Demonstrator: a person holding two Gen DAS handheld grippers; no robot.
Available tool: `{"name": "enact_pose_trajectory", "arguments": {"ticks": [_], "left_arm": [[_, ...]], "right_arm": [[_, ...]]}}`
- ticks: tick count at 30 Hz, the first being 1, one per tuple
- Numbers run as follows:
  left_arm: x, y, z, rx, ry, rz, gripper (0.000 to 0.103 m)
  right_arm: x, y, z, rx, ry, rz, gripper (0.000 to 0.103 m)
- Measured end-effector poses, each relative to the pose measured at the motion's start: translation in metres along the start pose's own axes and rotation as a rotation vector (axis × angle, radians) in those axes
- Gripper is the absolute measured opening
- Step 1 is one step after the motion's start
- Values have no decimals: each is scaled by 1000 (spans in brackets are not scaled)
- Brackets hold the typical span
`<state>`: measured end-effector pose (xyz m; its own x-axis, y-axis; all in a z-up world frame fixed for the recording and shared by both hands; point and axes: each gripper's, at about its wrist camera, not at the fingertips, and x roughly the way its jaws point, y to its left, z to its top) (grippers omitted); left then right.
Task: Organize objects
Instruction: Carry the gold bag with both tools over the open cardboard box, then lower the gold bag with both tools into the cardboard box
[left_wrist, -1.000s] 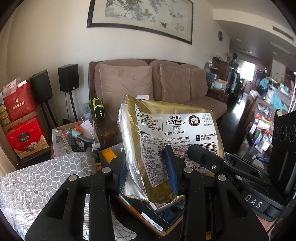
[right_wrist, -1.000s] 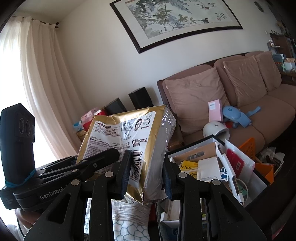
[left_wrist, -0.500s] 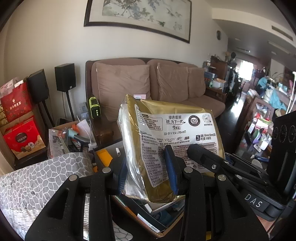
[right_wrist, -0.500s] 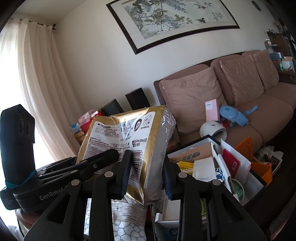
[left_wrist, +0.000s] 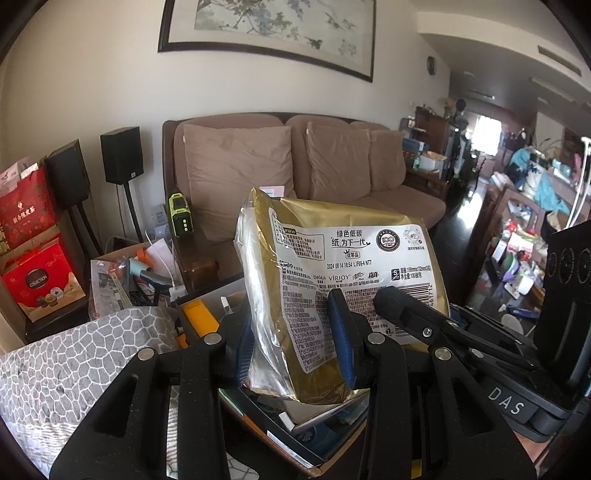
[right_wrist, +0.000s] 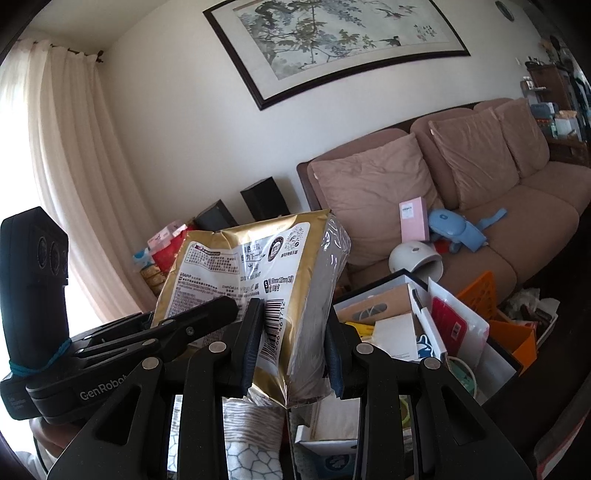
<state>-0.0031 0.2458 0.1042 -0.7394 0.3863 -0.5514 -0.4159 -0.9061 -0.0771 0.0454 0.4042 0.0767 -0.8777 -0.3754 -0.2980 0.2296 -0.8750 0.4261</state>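
Observation:
A gold pack of tissues (left_wrist: 332, 280) with a white printed label is held up in the air by both grippers. My left gripper (left_wrist: 293, 347) is shut on its left end, blue pads pressed against both faces. In the right wrist view the same gold pack (right_wrist: 258, 295) is clamped at its right end by my right gripper (right_wrist: 293, 350). Each view shows the other gripper's fingers (left_wrist: 424, 317) gripping the opposite side of the pack. The pack hangs above an open box of clutter (left_wrist: 207, 314).
A brown sofa (left_wrist: 332, 177) with cushions stands behind. On it lie a pink box (right_wrist: 413, 218), a blue toy (right_wrist: 454, 229) and a white dome (right_wrist: 413, 258). Orange baskets (right_wrist: 480, 295), a grey patterned cloth (left_wrist: 74, 354), speakers (left_wrist: 122, 155) and red gift bags (left_wrist: 29, 210) surround the box.
The pack stays clamped by both grippers. The background has drifted slightly in both views; the sofa and clutter sit a little lower and further left.

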Motion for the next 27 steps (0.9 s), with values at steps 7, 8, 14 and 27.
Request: {"name": "enact_pose_trajectory", "arguments": {"ticks": [7,8,14,27], "left_arm": [[9,-2,0,4,14,-9,35],[10,-2,0,4,15,-10,35],[16,-3,0,0,25,-22,35],[30,-12,0,6,45,-38,35]], "right_arm": [[3,-7,-1,11,7,-16,31],[4,-7,-1,12,8,-18,31],[5,-12,-1,18,13,-31,31],[7,-28,-1,45,26,-50,31]]}}
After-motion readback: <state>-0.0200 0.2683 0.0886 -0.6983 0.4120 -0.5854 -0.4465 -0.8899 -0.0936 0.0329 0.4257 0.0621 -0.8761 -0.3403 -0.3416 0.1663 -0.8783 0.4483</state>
